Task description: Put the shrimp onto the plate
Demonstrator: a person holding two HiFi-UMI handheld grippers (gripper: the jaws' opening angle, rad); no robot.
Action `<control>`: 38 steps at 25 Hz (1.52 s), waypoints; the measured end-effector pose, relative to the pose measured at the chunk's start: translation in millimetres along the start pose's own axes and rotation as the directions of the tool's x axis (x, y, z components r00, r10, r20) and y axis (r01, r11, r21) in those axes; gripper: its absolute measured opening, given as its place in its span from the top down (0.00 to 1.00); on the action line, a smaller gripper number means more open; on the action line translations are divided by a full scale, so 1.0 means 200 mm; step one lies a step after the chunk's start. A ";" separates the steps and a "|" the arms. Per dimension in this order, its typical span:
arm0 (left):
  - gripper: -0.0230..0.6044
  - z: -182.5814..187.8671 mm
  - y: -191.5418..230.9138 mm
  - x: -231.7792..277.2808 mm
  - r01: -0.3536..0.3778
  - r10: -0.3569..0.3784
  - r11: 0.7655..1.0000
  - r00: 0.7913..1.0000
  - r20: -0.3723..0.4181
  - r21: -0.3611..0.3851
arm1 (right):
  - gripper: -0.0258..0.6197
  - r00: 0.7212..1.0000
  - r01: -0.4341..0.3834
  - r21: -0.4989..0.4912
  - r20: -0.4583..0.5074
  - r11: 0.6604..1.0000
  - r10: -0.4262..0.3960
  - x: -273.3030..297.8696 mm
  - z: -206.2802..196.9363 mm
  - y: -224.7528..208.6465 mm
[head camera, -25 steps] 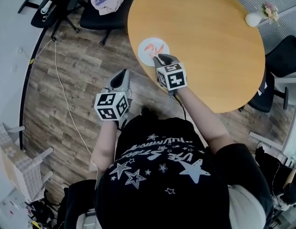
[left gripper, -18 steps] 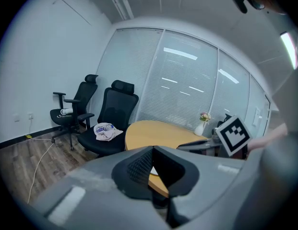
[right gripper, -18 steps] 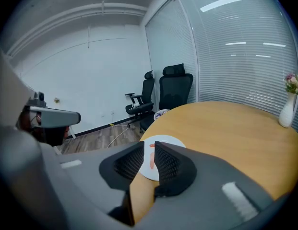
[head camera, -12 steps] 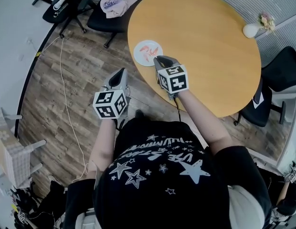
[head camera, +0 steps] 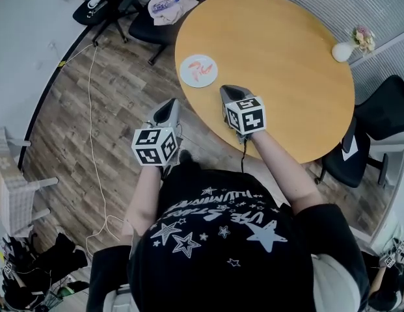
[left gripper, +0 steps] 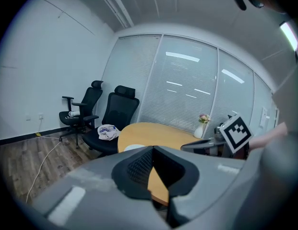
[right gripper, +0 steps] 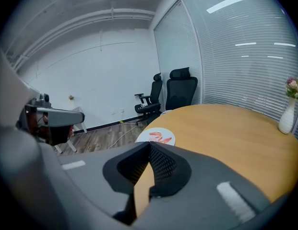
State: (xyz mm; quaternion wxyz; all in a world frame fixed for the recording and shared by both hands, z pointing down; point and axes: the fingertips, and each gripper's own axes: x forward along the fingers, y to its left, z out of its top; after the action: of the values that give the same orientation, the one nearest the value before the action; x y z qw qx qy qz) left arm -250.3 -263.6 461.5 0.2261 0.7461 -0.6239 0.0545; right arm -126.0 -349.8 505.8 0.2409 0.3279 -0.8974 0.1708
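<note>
Resting on round white plate (head camera: 188,78), orange shrimp (head camera: 201,68), wooden table (head camera: 280,51), left claw (head camera: 170,104) closed, right claw (head camera: 228,91) closed

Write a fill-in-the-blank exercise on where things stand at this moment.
1. The shrimp lie on the white ___.
2. The left gripper hangs over the ___, beside the table.
3. The right gripper, jaws together, holds ___.
Missing: plate; floor; nothing.
</note>
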 end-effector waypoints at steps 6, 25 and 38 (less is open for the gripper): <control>0.96 -0.07 -0.13 -0.09 -0.028 0.028 1.000 1.000 0.012 0.007 | 0.96 0.999 -0.049 -0.012 0.007 0.999 0.049 -0.12 -0.07 0.04; 0.96 -0.36 -0.56 -0.50 -0.159 0.161 0.987 0.985 0.055 -0.037 | 0.96 0.974 -0.215 -0.045 0.070 0.976 0.218 -0.67 -0.36 0.18; 0.96 -0.51 -0.71 -0.80 -0.254 0.258 0.965 0.963 0.071 -0.069 | 0.96 0.956 -0.288 -0.074 0.039 0.955 0.291 -0.88 -0.58 0.29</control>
State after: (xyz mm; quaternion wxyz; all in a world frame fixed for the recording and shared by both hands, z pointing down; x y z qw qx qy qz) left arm -128.5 -60.6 456.6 0.2144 0.6537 -0.7249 0.0349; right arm -8.9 -164.9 496.5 0.2018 0.1888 -0.9467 0.1656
